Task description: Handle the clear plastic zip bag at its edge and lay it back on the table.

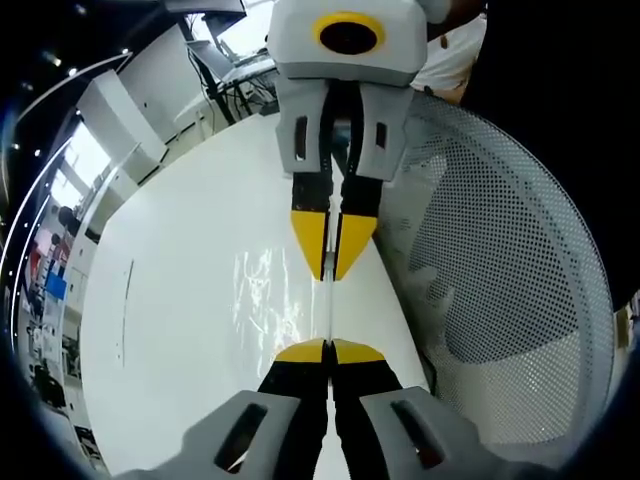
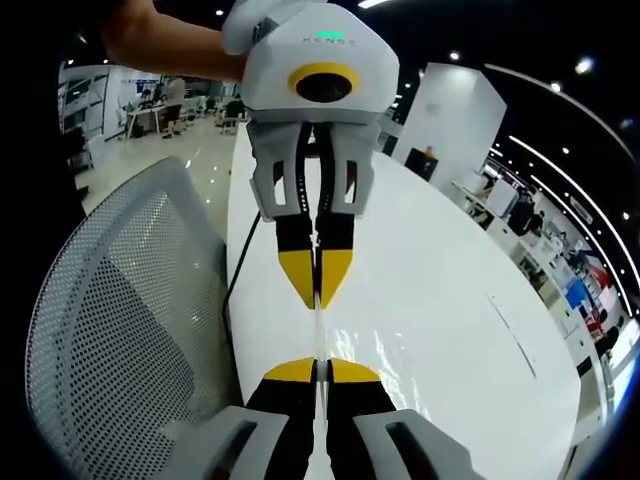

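At the bottom of the left gripper view, the left gripper [image 1: 328, 352] is being seen with its yellow-tipped jaws pressed together on the near edge of the clear plastic zip bag [image 1: 275, 300]. The bag is being stretched as a thin, nearly edge-on sheet between the two grippers, above the white desk [image 1: 170, 300]; it is being made out mainly by glossy wrinkles and glare, and its outline is being lost against the white surface. At the far edge, the right gripper [image 1: 331, 278] is being shown with its jaws likewise closed on the bag. In the right gripper view the same arrangement is being seen mirrored: the right gripper [image 2: 316, 371] near, the bag [image 2: 370, 350] as a faint sheen, the left gripper [image 2: 317, 303] beyond. A white mesh chair back [image 1: 500, 250] is being cut off beside the desk.
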`<state>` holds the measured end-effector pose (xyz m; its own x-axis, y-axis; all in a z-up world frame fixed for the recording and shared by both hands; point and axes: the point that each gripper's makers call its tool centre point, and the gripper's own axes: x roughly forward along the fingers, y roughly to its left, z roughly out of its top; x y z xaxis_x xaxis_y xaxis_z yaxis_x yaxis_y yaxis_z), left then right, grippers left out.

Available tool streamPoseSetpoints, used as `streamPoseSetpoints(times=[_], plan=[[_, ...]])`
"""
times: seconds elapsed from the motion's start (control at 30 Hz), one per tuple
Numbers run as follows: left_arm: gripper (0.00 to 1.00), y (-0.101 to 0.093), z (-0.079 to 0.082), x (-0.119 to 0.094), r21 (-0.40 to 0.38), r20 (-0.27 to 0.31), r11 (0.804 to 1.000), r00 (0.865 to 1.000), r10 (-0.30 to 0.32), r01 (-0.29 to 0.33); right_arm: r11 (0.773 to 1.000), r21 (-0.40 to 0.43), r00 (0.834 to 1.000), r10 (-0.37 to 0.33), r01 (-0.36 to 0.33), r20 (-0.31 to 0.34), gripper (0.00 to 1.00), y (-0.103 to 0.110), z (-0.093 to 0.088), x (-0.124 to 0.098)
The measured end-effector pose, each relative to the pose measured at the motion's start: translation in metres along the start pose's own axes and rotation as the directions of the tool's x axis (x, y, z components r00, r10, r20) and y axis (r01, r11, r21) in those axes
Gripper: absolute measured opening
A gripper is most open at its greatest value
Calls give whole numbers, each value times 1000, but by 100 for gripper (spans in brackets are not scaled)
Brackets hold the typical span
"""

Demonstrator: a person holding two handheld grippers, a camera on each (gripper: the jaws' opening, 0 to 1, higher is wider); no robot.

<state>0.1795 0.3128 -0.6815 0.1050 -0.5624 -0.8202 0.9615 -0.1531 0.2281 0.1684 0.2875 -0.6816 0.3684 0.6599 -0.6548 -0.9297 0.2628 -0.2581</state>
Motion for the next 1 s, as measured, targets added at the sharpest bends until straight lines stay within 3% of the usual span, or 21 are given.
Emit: streamPoseSetpoints(times=[1.0], plan=[[0,0,0,-3,-5,-10,1000,1000,3,-3,1000,10,1000,-6,6,-1,0,1,-1,-2]])
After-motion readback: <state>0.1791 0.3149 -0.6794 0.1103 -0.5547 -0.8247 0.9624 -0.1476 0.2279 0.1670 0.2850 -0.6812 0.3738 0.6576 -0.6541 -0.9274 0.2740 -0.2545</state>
